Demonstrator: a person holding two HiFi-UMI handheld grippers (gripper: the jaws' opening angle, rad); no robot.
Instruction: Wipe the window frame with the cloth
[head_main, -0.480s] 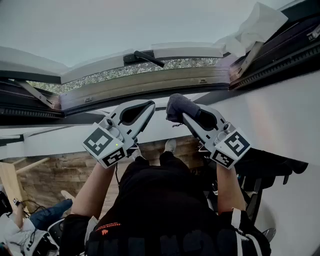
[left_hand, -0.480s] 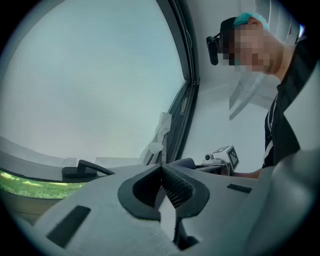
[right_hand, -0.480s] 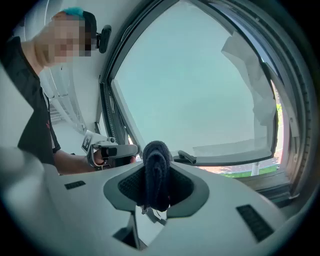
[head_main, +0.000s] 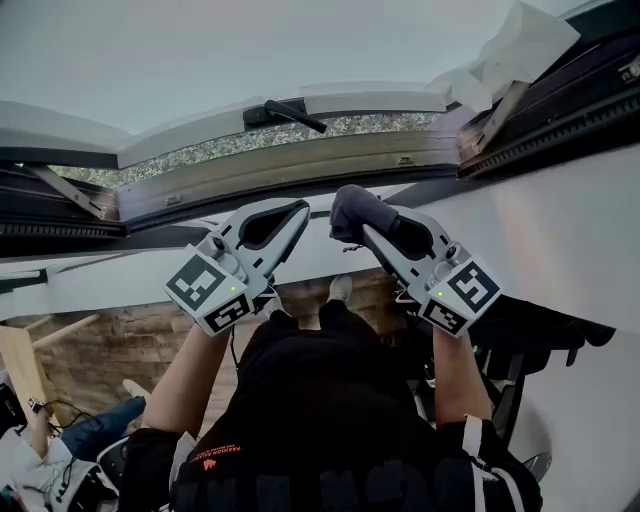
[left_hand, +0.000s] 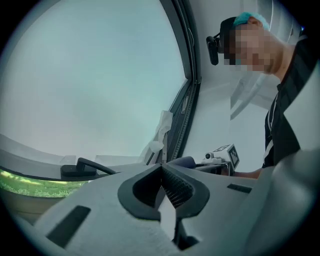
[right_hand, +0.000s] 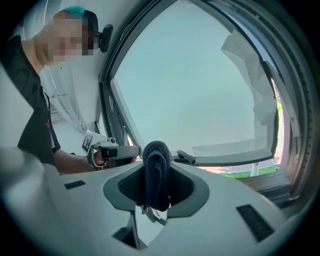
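Right gripper view: right tool (right_hand: 156, 176) pinches cloth (right_hand: 156, 156) — left tool (left_hand: 161, 172) closed.

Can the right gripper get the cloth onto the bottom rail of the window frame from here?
Probably yes. The right gripper, shut on the cloth, is close below the bottom rail of the window frame with nothing between them. The left gripper sits off to the side.
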